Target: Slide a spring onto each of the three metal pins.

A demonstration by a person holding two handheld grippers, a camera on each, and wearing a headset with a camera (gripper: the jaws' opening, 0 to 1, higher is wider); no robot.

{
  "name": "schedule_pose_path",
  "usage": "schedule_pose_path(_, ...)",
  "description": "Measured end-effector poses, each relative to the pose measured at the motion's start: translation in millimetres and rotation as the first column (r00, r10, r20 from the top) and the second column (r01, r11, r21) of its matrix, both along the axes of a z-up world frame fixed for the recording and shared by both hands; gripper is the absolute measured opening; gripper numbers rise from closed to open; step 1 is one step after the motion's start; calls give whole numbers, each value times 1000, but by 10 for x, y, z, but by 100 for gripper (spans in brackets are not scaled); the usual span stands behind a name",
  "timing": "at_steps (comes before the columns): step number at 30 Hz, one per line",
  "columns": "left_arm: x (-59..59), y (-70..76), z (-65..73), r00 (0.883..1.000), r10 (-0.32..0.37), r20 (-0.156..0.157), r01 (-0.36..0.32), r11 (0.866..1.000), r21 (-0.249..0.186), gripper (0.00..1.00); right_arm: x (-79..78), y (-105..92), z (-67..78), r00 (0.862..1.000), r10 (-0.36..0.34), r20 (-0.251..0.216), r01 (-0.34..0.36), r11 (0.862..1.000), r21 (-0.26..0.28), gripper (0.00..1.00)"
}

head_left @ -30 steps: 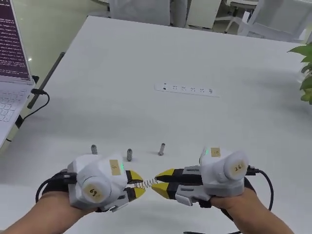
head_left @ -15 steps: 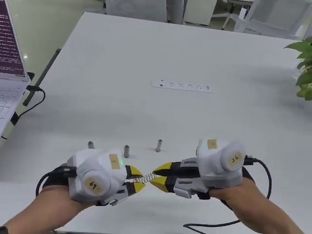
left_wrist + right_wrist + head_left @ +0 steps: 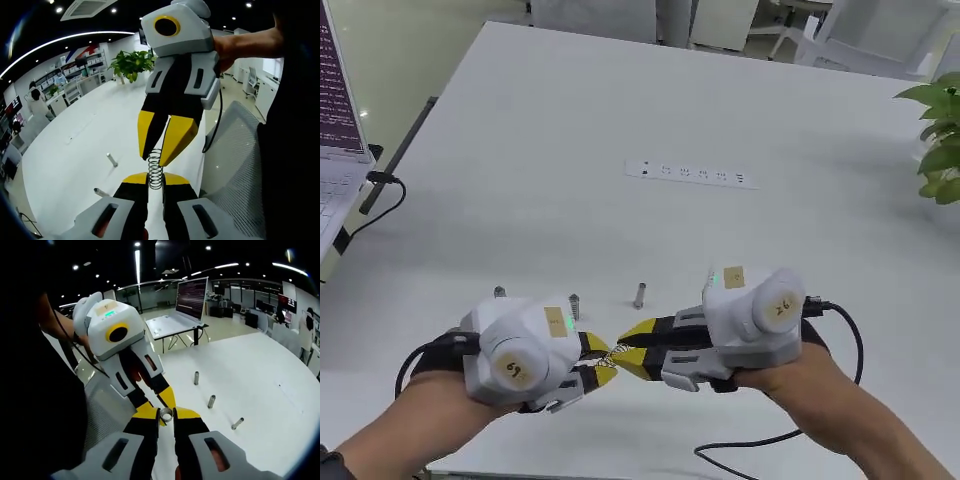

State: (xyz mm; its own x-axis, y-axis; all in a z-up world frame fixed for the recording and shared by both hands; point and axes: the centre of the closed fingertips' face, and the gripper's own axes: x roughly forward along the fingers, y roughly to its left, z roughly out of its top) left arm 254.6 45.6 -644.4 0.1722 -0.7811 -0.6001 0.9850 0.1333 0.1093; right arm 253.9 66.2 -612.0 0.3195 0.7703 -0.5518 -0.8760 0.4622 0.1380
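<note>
A small metal spring point(image 3: 611, 352) hangs in the air between my two grippers, over the table's near edge. My left gripper point(image 3: 601, 361) is shut on one end of it; in the left gripper view the spring point(image 3: 156, 170) rises from between its yellow tips point(image 3: 156, 180). My right gripper point(image 3: 624, 350) faces it tip to tip and is shut on the other end, seen as a ring point(image 3: 166, 414) in the right gripper view. Three short metal pins point(image 3: 500, 292) point(image 3: 574, 305) point(image 3: 639, 295) stand in a row on the white table just beyond the grippers.
A white power strip point(image 3: 690, 174) lies further back on the table point(image 3: 620, 120). A laptop point(image 3: 335, 120) sits at the far left with a black cable point(image 3: 380, 195) beside it. Green plant leaves point(image 3: 940, 130) reach in at the right edge. A black cord point(image 3: 820, 410) trails from the right gripper.
The two grippers have come closer together, so less of the spring shows between their tips. The head camera has shifted a little, and the pins sit slightly further left and higher in view.
</note>
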Motion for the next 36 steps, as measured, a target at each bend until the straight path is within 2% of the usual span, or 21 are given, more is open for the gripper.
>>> schedule_pose_path(9, -10, 0, -7, 1000, -1, -2, 1, 1000, -4, 2, -33, -9, -39, 999, 35, 0, -35, 998, -50, 12)
schedule_pose_path(11, -4, 1, -6, 1000, -1, 0, 1, 1000, -3, 2, -49, -37, -70, 998, 57, 2, -57, 995, -87, 14)
schedule_pose_path(15, -6, -5, -5, 1000, -5, 4, 5, 1000, -1, 2, -75, -83, -133, 994, 105, 8, -102, 981, -164, 17)
schedule_pose_path(19, -22, -22, -7, 1000, -13, 5, 13, 1000, 1, 2, -89, -89, -155, 990, 141, 9, -136, 970, -201, 17)
schedule_pose_path(23, -52, -40, -19, 1000, -23, 6, 23, 1000, 5, 2, -115, -93, -206, 979, 203, 10, -193, 945, -265, 18)
schedule_pose_path(36, -113, -50, -54, 999, -47, 8, 47, 999, 24, 2, -142, -91, -252, 958, 288, 7, -270, 903, -334, 16)
